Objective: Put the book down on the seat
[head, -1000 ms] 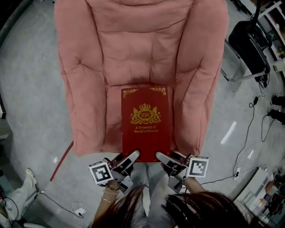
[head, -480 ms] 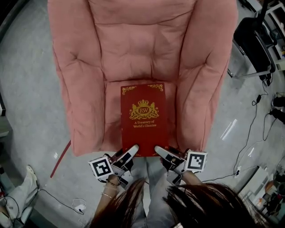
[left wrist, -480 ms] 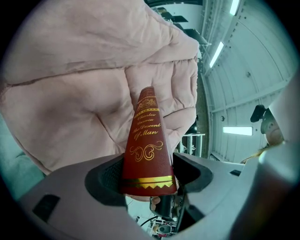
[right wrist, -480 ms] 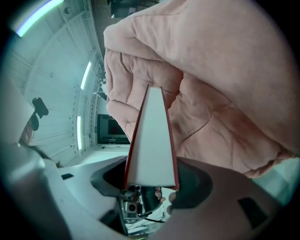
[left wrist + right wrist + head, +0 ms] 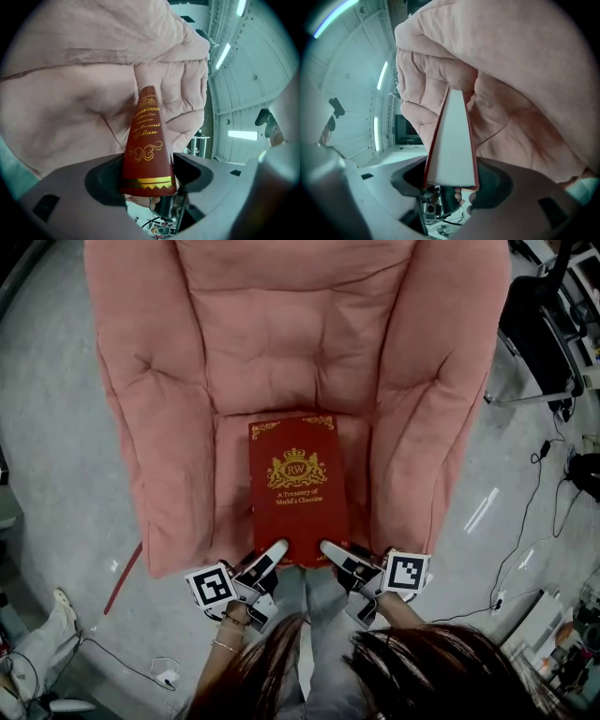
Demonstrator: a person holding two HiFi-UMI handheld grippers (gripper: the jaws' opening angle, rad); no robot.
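Note:
A thick red book [image 5: 295,488] with gold print lies flat over the seat [image 5: 230,484] of a pink padded armchair. Its near edge reaches the seat's front. I cannot tell whether it rests on the cushion. My left gripper [image 5: 276,551] is shut on the near left corner and my right gripper [image 5: 330,551] on the near right corner. In the left gripper view the gold-lettered spine [image 5: 146,154] fills the space between the jaws of the left gripper [image 5: 149,176]. In the right gripper view the white page edge [image 5: 452,150] sits between the jaws of the right gripper [image 5: 450,180].
The armchair's puffy arms [image 5: 417,446] rise on both sides of the seat. A black office chair [image 5: 544,324] stands at the far right, with cables [image 5: 525,549] on the grey floor. A red strip [image 5: 122,579] and a person's shoe [image 5: 37,643] are at the lower left.
Both grippers have carried the book a little farther in over the seat, toward the backrest. Both grips look the same.

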